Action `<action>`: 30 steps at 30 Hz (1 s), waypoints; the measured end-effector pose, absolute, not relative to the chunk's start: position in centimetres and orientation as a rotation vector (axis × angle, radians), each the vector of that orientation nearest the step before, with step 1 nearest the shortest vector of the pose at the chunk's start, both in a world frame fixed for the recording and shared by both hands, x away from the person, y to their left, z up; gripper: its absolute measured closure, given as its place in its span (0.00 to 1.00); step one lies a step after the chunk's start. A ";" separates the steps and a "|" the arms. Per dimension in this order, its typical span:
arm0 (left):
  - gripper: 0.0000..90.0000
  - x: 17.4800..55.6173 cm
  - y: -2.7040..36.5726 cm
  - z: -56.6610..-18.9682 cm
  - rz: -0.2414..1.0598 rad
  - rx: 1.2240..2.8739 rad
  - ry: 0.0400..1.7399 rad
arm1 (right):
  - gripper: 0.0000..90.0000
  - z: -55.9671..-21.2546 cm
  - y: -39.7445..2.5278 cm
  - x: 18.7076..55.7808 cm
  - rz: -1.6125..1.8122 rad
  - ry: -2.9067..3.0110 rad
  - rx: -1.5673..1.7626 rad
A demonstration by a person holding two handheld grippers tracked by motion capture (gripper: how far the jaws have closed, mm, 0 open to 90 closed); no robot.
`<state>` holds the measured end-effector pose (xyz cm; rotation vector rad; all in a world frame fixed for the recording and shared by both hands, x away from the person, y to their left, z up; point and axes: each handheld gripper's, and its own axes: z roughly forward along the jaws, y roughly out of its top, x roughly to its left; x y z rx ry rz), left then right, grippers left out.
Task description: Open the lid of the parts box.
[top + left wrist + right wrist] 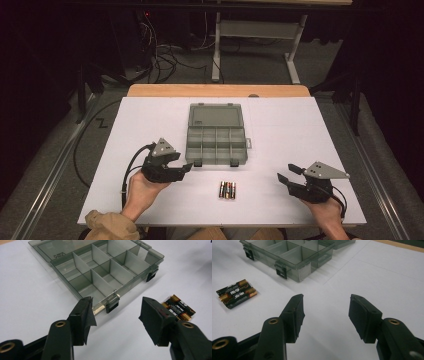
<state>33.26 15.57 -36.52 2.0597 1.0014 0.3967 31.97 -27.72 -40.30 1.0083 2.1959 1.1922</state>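
batteries (227,190) lying low in the middle of the high view, a small pack of them side by side on the white table (150,120), long axes running up and down the frame, toward the box (217,134) just above. box open, lid flat behind it, compartments looking empty, two dark latches on the near wall.

left claw (187,167) at lower left of the high view, released, jaws spread wide with nothing between them, tips close by the box's near left corner. from there, batteries down and to the right, near but apart. in the left gripper view, batteries (178,308) at the right edge, partly hidden behind the right-hand jaw, box (100,272) across the upper half.

right claw (286,176) at lower right of the high view, also released and empty, jaws pointing left toward the pack. batteries (236,293) at far left in the right gripper view, well off the line between the jaws; box (292,255) at upper left.

left claw looks somewhat nearer. probably a matter of swinging either claw onto the pack and closing across the short width, since the long axes point toward the box.
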 end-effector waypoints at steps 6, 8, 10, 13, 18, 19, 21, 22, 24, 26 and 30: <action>0.48 33.4 14.6 -37.1 0.386 2.093 0.986 | 0.52 -40.7 -27.8 31.9 1.182 2.182 1.003; 0.48 33.4 14.2 -37.2 0.381 2.107 0.977 | 0.52 -40.8 -28.0 31.9 1.188 2.176 1.012; 0.48 33.4 13.8 -37.3 0.375 2.112 0.970 | 0.52 -40.9 -28.2 31.9 1.191 2.168 1.017; 0.48 33.4 13.1 -37.5 0.374 2.137 0.958 | 0.52 -40.9 -28.4 31.8 1.206 2.152 1.023; 0.48 33.7 12.2 -38.1 0.352 2.163 0.957 | 0.52 -40.9 -28.3 31.7 1.206 2.139 0.998; 0.49 33.7 12.0 -38.1 0.344 2.163 0.958 | 0.52 -40.9 -28.3 31.7 1.204 2.141 1.000; 0.49 33.8 11.7 -38.2 0.334 2.164 0.956 | 0.52 -41.0 -28.4 31.7 1.208 2.140 1.010; 0.49 33.9 11.6 -38.1 0.332 2.161 0.955 | 0.52 -41.0 -28.4 31.8 1.214 2.137 1.014; 0.49 33.9 11.3 -38.2 0.321 2.159 0.950 | 0.52 -41.0 -28.4 31.8 1.220 2.131 1.019; 0.48 34.1 11.0 -38.2 0.311 2.170 0.947 | 0.52 -41.0 -28.5 31.9 1.215 2.134 1.026; 0.48 34.2 10.5 -38.3 0.307 2.178 0.939 | 0.52 -41.0 -28.5 32.1 1.220 2.130 1.029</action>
